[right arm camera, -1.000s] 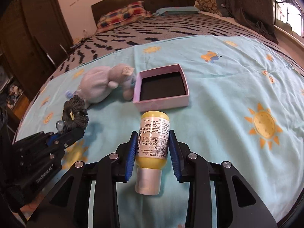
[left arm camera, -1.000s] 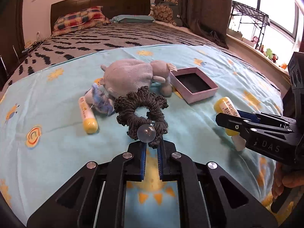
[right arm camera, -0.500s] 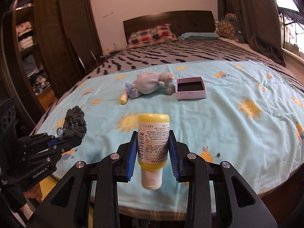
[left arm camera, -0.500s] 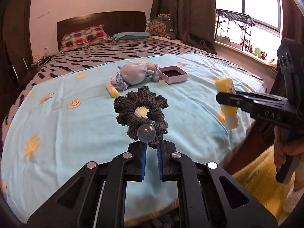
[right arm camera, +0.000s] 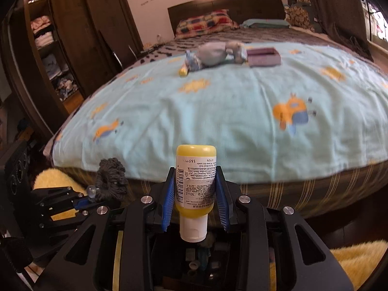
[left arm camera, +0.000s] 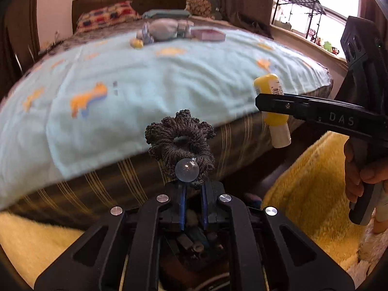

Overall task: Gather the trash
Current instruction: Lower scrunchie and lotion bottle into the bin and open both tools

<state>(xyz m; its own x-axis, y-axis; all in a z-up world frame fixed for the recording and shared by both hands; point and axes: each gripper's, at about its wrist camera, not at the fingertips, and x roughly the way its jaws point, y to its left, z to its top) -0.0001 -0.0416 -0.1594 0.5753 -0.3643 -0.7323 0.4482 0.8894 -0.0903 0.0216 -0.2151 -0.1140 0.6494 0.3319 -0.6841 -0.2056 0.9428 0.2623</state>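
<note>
Both tools (left arm camera: 193,191) lower, off bed (left arm camera: 145,77).

plush toy (right arm camera: 213,54) left of box (right arm camera: 263,55)

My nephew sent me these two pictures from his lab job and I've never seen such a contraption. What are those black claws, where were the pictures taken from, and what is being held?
There is no robot here. A person holds two hand-held grippers, each with a wide-angle camera looking along its fingers, so each picture comes from one gripper. The left gripper is shut on a dark knitted scrunchie with a clear bead. The right gripper is shut on a small yellow bottle, cap down. On the bed's light blue blanket lie a grey plush toy, a pink box and a yellow tube.
</note>
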